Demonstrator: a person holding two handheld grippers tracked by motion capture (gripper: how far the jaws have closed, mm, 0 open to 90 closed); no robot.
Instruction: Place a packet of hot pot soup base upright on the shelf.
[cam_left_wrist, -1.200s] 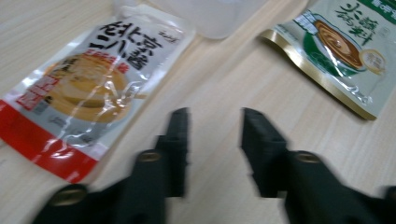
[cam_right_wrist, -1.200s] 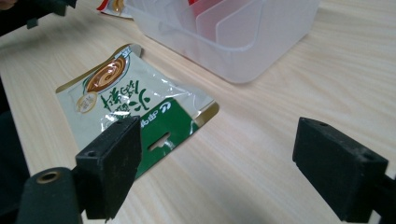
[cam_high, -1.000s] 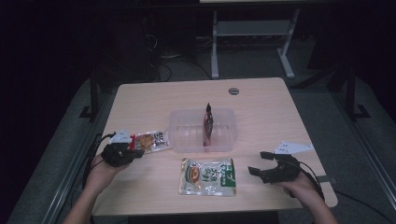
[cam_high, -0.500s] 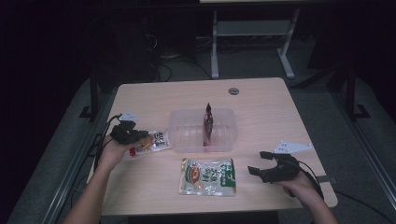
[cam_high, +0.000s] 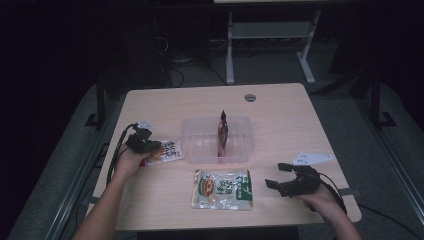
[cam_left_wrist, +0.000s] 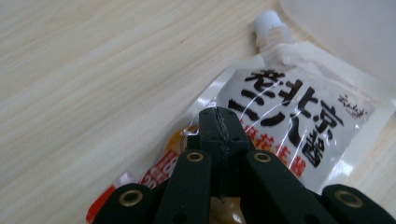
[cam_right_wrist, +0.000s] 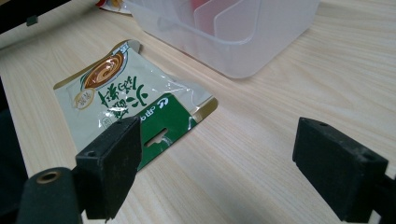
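High view: left gripper (cam_high: 150, 148) jaws together over spouted pouch (cam_left_wrist: 299, 116); right gripper (cam_high: 281, 176) jaws apart, low.

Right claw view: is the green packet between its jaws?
No, the right claw stands open over bare table, and the green packet lies flat beyond its jaws.

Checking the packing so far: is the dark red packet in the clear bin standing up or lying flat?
Upright: the red packet stands on edge in the clear bin, its top above the rim.
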